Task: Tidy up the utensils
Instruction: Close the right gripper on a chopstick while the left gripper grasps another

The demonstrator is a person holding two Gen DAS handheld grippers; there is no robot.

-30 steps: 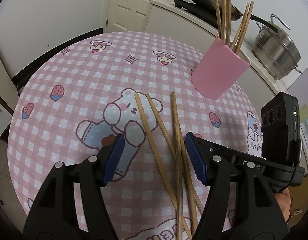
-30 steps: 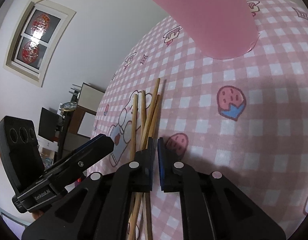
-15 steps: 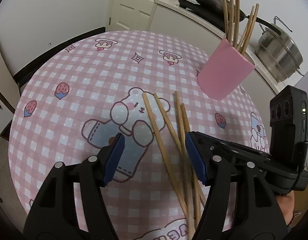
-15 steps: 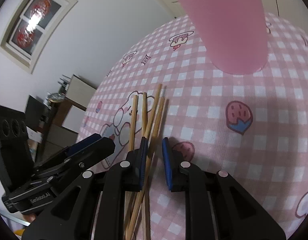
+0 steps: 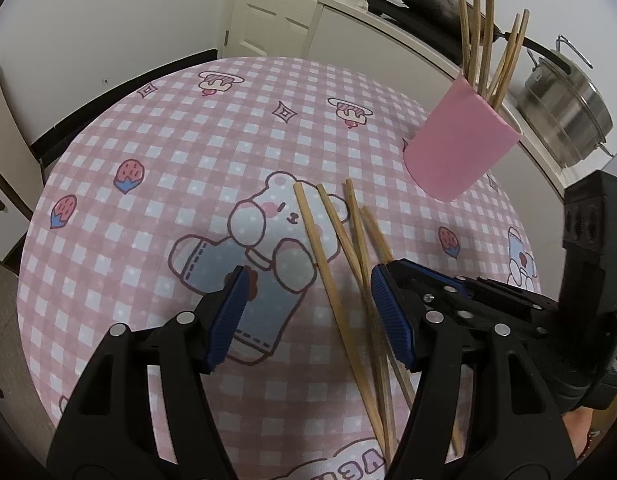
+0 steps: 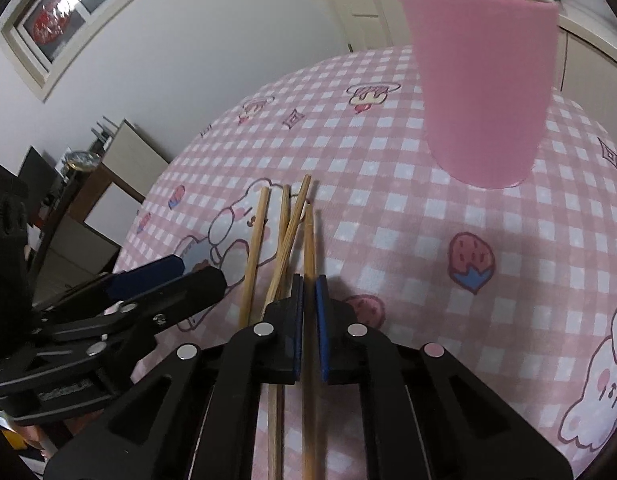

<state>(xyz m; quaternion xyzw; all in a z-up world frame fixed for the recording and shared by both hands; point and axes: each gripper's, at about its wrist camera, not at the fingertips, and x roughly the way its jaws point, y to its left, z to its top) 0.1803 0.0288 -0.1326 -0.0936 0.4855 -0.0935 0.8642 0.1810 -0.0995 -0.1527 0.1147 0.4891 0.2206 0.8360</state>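
Several wooden chopsticks (image 5: 340, 280) lie loose on the pink checked tablecloth (image 5: 180, 144). A pink cup (image 5: 460, 148) at the back right holds several more chopsticks. My left gripper (image 5: 308, 312) is open, low over the cloth, its jaws astride the loose chopsticks. My right gripper (image 6: 308, 320) is shut on one chopstick (image 6: 308, 240), the rightmost of the bunch, with the pink cup (image 6: 484, 80) just beyond. The left gripper shows at the left of the right wrist view (image 6: 156, 280).
A white counter (image 5: 368, 28) behind the table carries a wok (image 5: 428, 4) and a steel pot (image 5: 564, 108). A white door (image 5: 280, 4) stands at the back. Furniture with a clock (image 6: 80, 160) stands left of the table.
My right gripper opened, slid onto the rightmost chopstick and closed on it. Both grippers drew back a little from the cup. The left gripper stayed open.
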